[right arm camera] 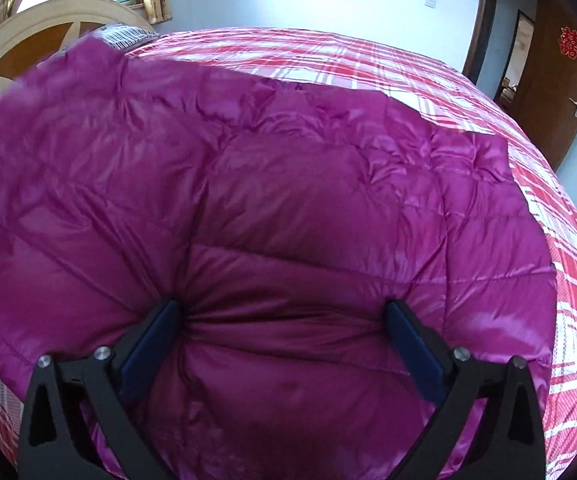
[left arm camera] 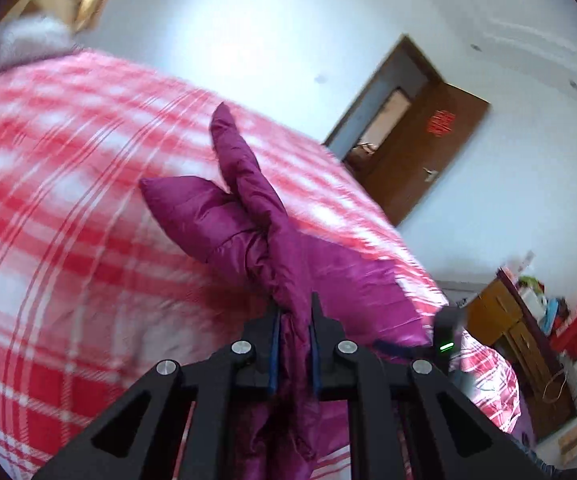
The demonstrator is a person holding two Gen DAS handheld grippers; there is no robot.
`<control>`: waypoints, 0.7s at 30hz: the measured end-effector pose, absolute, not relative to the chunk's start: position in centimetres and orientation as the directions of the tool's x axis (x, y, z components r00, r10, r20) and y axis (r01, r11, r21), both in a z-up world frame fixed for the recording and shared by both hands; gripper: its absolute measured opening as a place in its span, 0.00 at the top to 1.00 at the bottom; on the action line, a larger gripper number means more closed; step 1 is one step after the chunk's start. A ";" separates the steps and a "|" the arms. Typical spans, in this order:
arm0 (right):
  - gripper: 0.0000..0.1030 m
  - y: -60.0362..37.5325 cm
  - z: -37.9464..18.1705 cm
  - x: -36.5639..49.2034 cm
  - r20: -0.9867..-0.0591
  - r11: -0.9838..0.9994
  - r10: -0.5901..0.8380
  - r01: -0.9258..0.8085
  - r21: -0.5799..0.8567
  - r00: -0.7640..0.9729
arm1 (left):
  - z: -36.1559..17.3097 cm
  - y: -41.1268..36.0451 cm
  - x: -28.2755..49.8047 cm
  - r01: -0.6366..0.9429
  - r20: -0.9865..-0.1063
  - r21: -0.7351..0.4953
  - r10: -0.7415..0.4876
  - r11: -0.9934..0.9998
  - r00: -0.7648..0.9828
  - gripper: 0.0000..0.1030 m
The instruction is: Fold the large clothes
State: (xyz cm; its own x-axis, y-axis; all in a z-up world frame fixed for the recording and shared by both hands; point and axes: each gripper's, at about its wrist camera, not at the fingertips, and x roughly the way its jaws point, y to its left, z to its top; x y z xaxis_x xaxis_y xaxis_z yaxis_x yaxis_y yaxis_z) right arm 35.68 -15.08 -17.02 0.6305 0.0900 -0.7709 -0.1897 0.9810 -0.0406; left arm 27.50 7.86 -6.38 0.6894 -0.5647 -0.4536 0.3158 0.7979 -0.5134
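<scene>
Left tongs (left arm camera: pixel 294 320) are clenching a bunched sleeve (left arm camera: pixel 248 184) of the magenta down jacket (left arm camera: pixel 368 292), the fabric pinched between the blue pads. From the jacket body the sleeve's long axis is running up and away from these tongs, its cuff hanging clear above the checked bed cover (left arm camera: pixel 68 200). The rest of the jacket is lying just right of the tongs on the bed.

Right tongs (right arm camera: pixel 284 322) are standing fully released, jaws spread wide and pressing down into the jacket's quilted body (right arm camera: pixel 288 168), straddling a puckered ridge without gripping it. The jacket is spreading across the bed (right arm camera: pixel 568 280), its long axis running left to right ahead of these tongs. Judgement: the left hand is carrying the sleeve inward over the body; the right is nearer the body, placed to pin it.
</scene>
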 end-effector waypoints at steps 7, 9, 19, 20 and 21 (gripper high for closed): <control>0.01 -18.2 -16.3 34.3 -0.710 0.973 0.208 -0.217 0.079 0.672 | 0.1 -3.3 26.5 0.473 -0.405 -0.353 -0.587 0.807 0.701 0.89; 0.02 -19.8 -15.7 33.4 -0.695 0.969 0.240 -0.206 0.134 0.678 | -0.1 -6.8 26.5 0.519 -0.412 -0.285 -0.592 0.806 0.692 0.89; 0.03 -37.2 -9.7 28.0 -0.525 0.922 0.119 0.103 0.373 0.843 | -9.8 -19.3 25.6 0.619 -0.498 0.058 -0.515 0.783 0.698 0.89; 0.03 -37.9 -8.8 28.2 -0.497 0.914 0.140 0.081 0.397 0.856 | -11.1 -20.4 25.2 0.618 -0.498 0.122 -0.491 0.777 0.715 0.89; 0.05 -38.0 -8.1 28.7 -0.481 0.911 0.173 0.046 0.411 0.860 | -12.0 -21.1 24.9 0.615 -0.492 0.170 -0.474 0.770 0.730 0.89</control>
State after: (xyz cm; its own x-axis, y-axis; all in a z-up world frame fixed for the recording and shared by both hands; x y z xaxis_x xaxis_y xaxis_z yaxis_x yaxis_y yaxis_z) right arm 28.66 -38.02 -8.10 0.8596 0.1732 -0.4807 0.0461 0.9107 0.4105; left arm 24.87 -21.05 -11.96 0.7298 -0.4744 -0.4923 0.6152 0.7698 0.1702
